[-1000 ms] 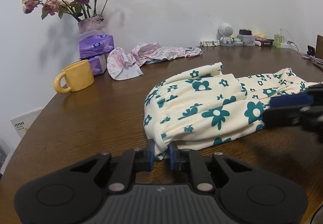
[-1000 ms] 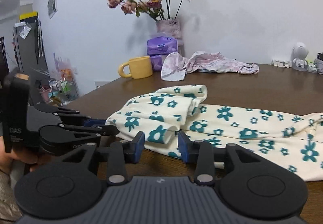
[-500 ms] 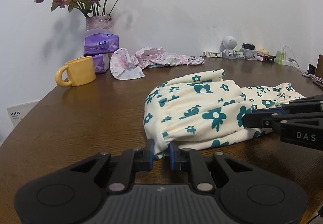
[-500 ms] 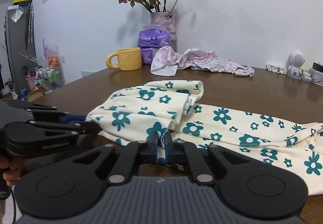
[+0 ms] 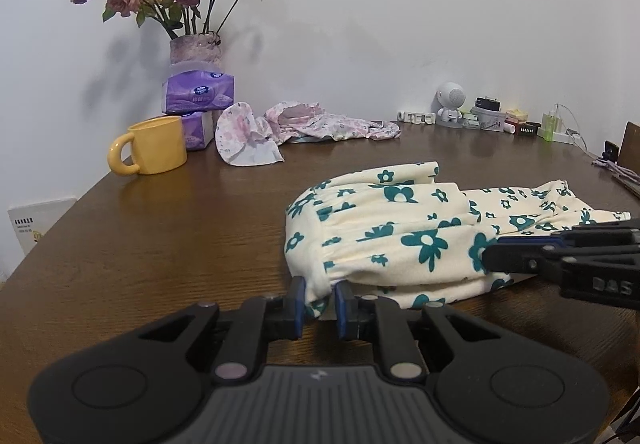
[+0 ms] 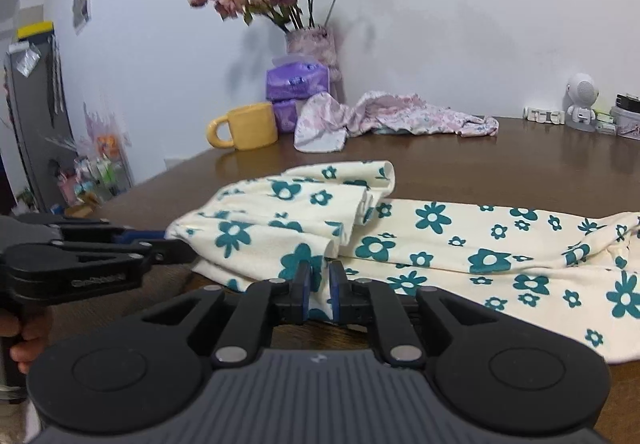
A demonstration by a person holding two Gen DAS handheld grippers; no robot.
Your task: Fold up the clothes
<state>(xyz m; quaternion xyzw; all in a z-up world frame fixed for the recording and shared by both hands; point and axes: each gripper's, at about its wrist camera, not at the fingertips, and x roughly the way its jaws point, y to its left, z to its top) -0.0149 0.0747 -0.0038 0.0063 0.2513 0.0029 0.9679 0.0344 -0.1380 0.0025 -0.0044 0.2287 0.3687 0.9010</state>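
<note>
A cream garment with teal flowers [image 5: 400, 236] [image 6: 440, 244] lies partly folded on the brown wooden table [image 5: 160, 244]. My left gripper [image 5: 320, 300] is shut on the garment's near left corner, and cloth fills the gap between its blue pads. It enters the right wrist view from the left as the left gripper [image 6: 176, 244], held by a hand. My right gripper [image 6: 319, 288] sits at the garment's near edge with its jaws opening; a fold of cloth is between the pads. The left wrist view shows the right gripper [image 5: 488, 256] at the garment's right side.
At the back left stand a yellow mug [image 5: 156, 144], purple tissue packs [image 5: 198, 92] and a vase of dried roses [image 5: 196, 52]. A pink floral cloth [image 5: 304, 124] lies behind the garment. Small items and a white figurine [image 5: 450, 104] line the back right wall.
The right gripper came forward, closed tight on the garment's near edge, and its pads have since parted a little. The left gripper kept its hold and rolled slightly.
</note>
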